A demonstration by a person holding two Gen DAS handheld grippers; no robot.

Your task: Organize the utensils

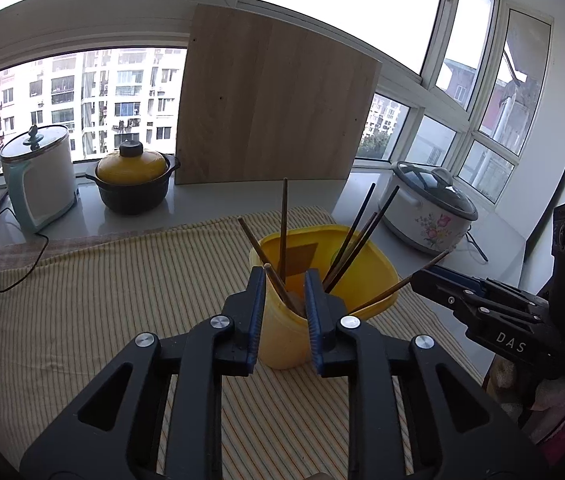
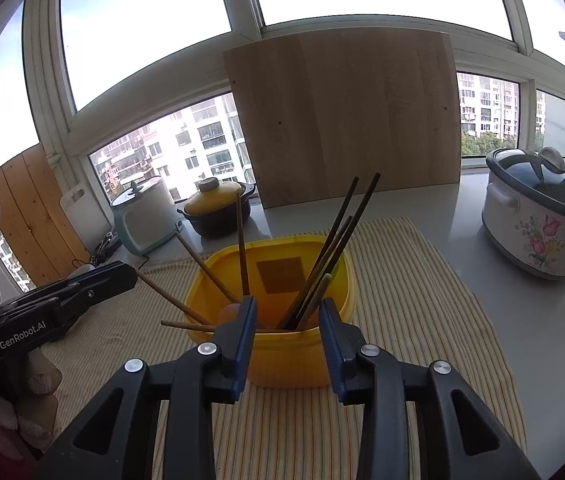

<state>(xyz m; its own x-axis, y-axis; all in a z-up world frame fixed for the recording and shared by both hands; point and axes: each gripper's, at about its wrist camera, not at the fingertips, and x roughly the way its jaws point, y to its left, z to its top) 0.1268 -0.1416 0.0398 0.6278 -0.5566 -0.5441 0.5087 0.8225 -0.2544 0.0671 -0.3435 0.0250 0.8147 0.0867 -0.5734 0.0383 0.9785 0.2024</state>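
a yellow container [image 1: 282, 340] is seen just ahead of the left claw [image 1: 283, 280], standing upright on a striped cloth [image 1: 102, 300] spread over the table [image 1: 210, 204]. chopsticks [image 1: 283, 224] are stood inside it with their long axes near upright and fanned outward: one rises almost straight up beyond the claw, light wooden ones [image 1: 278, 286] lean toward the claw's left, and dark ones [image 1: 356, 236] lean away to its right. one brown stick [image 1: 402, 282] slants low over the rim toward the right claw [image 1: 422, 276], which is seen side-on off to the right; whether it is touched there cannot be told.

the left claw is parted a little, with a light stick lying in the gap; the pads are not seen pressing on it. from the right wrist view, the right claw [image 2: 288, 304] is parted wider at the container's near rim, and nothing is gripped; the dark sticks [image 2: 338, 248] rise just beyond its gap.

beyond the container, a wooden board [image 1: 274, 104] is leaned against the window [image 1: 82, 96]. a yellow-lidded pot [image 1: 132, 178] and a pale kettle [image 1: 40, 176] are set far to the left, a flowered cooker [image 1: 428, 208] to the right. apartment blocks are seen outside.
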